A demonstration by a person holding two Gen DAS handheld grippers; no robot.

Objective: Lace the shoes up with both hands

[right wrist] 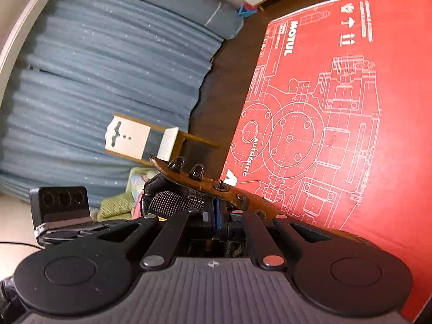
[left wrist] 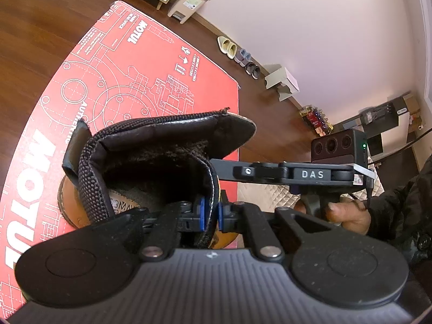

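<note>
A brown leather boot (left wrist: pixel 162 145) with a black padded collar stands on a red printed cardboard sheet (left wrist: pixel 121 67). In the left wrist view my left gripper (left wrist: pixel 210 212) is shut on the near edge of the collar, one blue pad on each side. My right gripper (left wrist: pixel 218 166) reaches in from the right to the boot's side, with a hand (left wrist: pixel 345 213) on its handle. In the right wrist view my right gripper (right wrist: pixel 219 212) has its pads nearly together on the edge of the brown eyelet flap (right wrist: pixel 205 186), just below the lace hooks (right wrist: pixel 175 164). No lace shows clearly.
The cardboard (right wrist: pixel 337 108) lies on a dark wooden floor. Several slippers (left wrist: pixel 237 54), a bin (left wrist: pixel 189 0) and a small box (left wrist: pixel 280 81) stand along the white wall. A blue curtain (right wrist: pixel 108 67) and a small wooden stand (right wrist: pixel 140 140) are on the right gripper's left.
</note>
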